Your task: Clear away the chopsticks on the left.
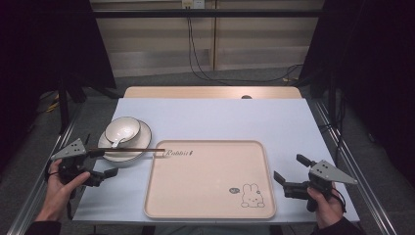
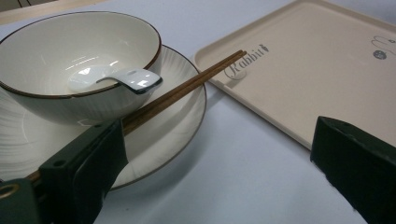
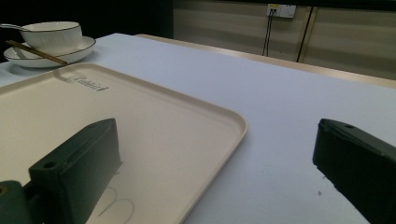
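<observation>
A white bowl [image 1: 133, 125] with a white spoon [image 1: 116, 142] in it stands on a white plate [image 1: 143, 141] at the table's left. A pair of brown chopsticks [image 1: 129, 149] lies across the plate's front rim, tips over the corner of a beige tray [image 1: 205, 181]. My left gripper [image 1: 103, 163] is open beside the plate. In the left gripper view its left jaw covers the thick ends of the chopsticks [image 2: 187, 86], and whether they touch is unclear. My right gripper [image 1: 291, 169] is open at the tray's right edge, holding nothing.
The tray carries a rabbit drawing [image 1: 252, 196] and a "Rabbit" label [image 1: 178, 153]. The pale table top [image 1: 220, 117] reaches back to a wooden strip [image 1: 210, 92]. Cables [image 1: 205, 73] lie on the floor beyond. Metal rails run along both table sides.
</observation>
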Demonstrator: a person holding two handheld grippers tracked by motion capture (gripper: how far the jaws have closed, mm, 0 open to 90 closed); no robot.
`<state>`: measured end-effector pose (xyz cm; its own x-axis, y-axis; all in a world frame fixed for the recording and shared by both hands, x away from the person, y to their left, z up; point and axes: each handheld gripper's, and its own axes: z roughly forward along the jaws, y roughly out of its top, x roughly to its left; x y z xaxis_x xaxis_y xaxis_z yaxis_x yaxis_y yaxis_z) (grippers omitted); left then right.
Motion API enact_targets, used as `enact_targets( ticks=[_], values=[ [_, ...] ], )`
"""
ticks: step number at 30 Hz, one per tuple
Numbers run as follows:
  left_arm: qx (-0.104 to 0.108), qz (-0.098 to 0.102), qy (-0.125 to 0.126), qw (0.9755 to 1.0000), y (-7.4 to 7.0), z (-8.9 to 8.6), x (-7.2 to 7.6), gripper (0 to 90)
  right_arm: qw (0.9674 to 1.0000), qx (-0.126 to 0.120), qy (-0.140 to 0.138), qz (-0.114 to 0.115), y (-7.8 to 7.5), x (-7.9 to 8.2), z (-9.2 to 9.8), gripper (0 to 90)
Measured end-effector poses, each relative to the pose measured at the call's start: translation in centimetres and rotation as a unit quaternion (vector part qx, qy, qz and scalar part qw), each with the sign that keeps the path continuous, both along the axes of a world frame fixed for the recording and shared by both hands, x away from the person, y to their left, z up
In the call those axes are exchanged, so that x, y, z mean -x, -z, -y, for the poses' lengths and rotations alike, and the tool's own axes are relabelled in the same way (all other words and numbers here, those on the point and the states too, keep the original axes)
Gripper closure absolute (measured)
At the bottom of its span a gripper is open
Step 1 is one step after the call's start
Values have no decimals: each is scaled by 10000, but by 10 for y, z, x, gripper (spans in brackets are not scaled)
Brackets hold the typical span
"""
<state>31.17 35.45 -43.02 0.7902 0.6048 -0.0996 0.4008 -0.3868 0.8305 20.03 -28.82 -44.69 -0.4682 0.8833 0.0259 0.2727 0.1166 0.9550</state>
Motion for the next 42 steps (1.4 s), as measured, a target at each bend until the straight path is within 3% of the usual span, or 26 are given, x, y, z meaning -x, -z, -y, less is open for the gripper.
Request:
enact_targets(
  ticks=[7, 13, 14, 16, 17, 19, 23, 26, 36, 42],
  values=[
    [-37, 22, 18, 10000, 6, -1, -16, 61, 10000, -13, 2, 3, 0, 1, 0, 8],
    [-305, 210, -14, 9993, 11, -6, -28, 136, 10000, -10, -4, -5, 0, 0, 0, 8],
    [-434, 273, -104, 9986, 11, -8, -29, 187, 10000, 9, 20, 8, 0, 0, 0, 8],
    [-379, 281, -167, 9987, 12, -10, -33, 249, 10000, 7, 16, 9, 0, 0, 0, 8],
    [-470, 324, -154, 9983, 11, -11, -35, 296, 10000, 9, 24, 5, 0, 0, 0, 8],
    [-524, 312, -123, 9981, 12, -11, -39, 452, 10000, 1, 29, -10, 0, 0, 0, 8],
    [-723, 259, -7, 9970, 14, -11, -43, 558, 10000, 18, 22, -14, 0, 0, 0, 8],
    [-891, 364, -58, 9953, 16, -13, -46, 589, 10000, 21, 20, -9, 0, 0, 0, 8],
    [-1027, 410, 174, 9937, 18, -8, -49, 689, 10000, 14, 16, -11, 0, 0, 0, 8],
    [-1368, 408, 384, 9890, 14, -3, -50, 718, 10000, 36, 38, 16, 0, 0, 0, 8]
  ],
)
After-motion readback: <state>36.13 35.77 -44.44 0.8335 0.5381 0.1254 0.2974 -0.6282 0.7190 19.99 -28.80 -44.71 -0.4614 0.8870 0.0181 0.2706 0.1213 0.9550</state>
